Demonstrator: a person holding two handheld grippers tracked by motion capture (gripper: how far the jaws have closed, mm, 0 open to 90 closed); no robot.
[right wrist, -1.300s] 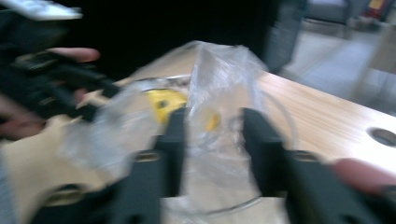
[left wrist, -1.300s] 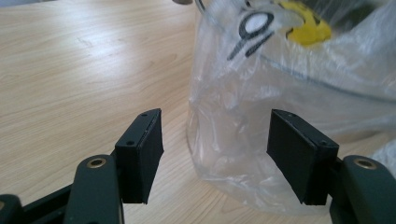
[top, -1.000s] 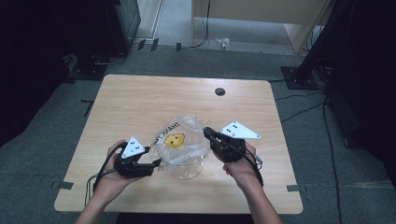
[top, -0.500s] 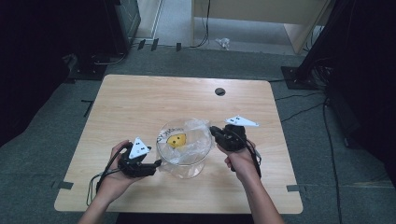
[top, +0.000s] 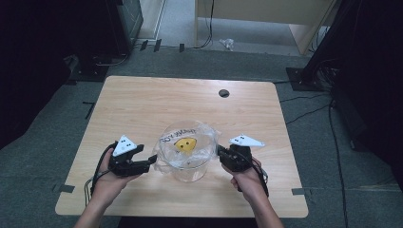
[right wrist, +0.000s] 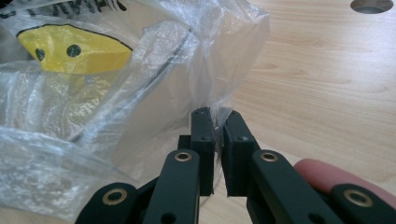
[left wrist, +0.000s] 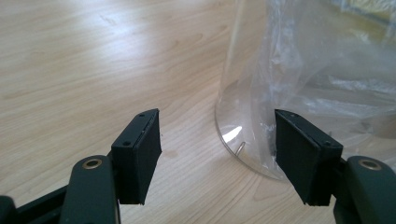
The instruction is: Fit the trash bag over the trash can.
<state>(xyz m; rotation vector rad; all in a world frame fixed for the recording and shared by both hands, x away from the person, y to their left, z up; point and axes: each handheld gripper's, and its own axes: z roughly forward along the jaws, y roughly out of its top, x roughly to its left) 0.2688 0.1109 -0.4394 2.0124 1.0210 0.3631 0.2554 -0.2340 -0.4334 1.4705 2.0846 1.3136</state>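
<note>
A clear round container (top: 188, 167) stands near the front middle of the wooden table (top: 142, 104). A clear plastic bag (top: 186, 140) with a yellow smiley print and black lettering is spread in it and over its rim. My right gripper (top: 221, 153) is at the container's right side, shut on the bag's (right wrist: 116, 93) edge; the right gripper (right wrist: 218, 126) has film pinched between its jaws. My left gripper (top: 151, 164) is low at the left side. The left gripper (left wrist: 217, 154) is open, its jaws wide apart on either side of the container's (left wrist: 238, 84) wall and hanging bag film (left wrist: 327, 70).
A round cable hole (top: 224, 93) sits in the table's far middle. The table's front edge lies just behind both hands. Black stands and cables surround the table on the grey carpet (top: 332, 142).
The bag, earlier bunched above the container, is now drawn down over its rim. My right gripper has moved right and down with the bag's edge. The left has shifted slightly left.
</note>
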